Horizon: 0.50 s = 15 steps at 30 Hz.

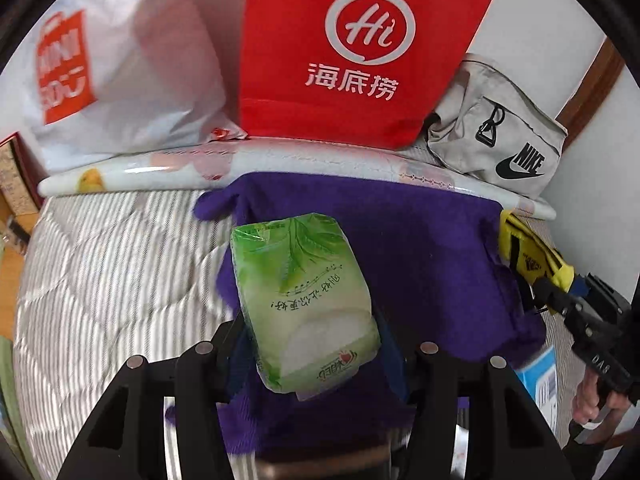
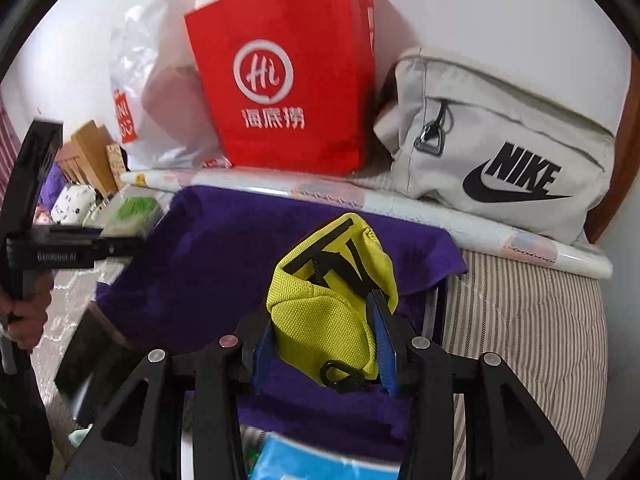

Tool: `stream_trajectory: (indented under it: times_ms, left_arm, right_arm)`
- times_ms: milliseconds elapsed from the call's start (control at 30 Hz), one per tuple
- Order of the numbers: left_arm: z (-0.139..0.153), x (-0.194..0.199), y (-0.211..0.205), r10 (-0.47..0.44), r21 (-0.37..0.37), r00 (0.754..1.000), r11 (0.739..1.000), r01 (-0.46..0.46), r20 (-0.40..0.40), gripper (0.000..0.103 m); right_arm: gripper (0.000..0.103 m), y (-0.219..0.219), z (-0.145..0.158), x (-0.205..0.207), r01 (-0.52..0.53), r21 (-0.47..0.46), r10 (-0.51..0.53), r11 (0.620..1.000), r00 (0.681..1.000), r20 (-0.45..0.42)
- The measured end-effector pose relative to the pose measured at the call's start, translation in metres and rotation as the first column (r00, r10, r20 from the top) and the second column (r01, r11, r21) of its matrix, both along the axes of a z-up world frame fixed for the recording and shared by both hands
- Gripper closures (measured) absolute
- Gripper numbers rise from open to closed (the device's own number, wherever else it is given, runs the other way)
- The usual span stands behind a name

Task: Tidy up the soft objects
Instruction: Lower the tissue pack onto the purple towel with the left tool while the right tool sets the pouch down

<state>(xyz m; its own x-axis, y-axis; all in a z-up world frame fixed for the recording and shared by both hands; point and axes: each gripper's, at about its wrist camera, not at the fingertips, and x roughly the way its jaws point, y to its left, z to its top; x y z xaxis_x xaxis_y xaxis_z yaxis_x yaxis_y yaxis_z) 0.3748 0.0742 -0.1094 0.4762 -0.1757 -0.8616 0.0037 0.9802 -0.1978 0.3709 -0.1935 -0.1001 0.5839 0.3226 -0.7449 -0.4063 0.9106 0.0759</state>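
My left gripper (image 1: 310, 344) is shut on a green tissue pack (image 1: 304, 300) and holds it above a purple towel (image 1: 424, 264) that lines a container on the striped bed. My right gripper (image 2: 326, 344) is shut on a yellow pouch (image 2: 332, 300) with black straps, held above the same purple towel (image 2: 224, 256). The right gripper with the pouch (image 1: 528, 252) shows at the right edge of the left wrist view. The left gripper with the tissue pack (image 2: 132, 216) shows at the left of the right wrist view.
A red paper bag (image 1: 352, 52), a white plastic bag (image 1: 120, 80) and a grey Nike bag (image 2: 504, 152) stand against the wall behind a rolled mat (image 1: 360, 160). A blue packet (image 2: 320, 460) lies below the right gripper. Boxes (image 2: 92, 156) sit at the far left.
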Motion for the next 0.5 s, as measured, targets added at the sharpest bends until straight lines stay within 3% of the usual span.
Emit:
stream_trajectory:
  times_ms: [167,500]
  left_arm:
    - [-0.014,0.026,-0.003,-0.026,0.024,0.999,0.999,0.026,-0.018,0.051]
    - [-0.033,0.054,-0.009,-0.058,0.002,0.997,0.998,0.058,-0.057,0.05]
  right_arm:
    - [0.06,0.0,-0.011,0.018,-0.005,-0.033,0.004,0.999,1.0,-0.03]
    - [0.06,0.003,-0.032,0.036,-0.013,-0.081,0.007,0.997,0.997,-0.072]
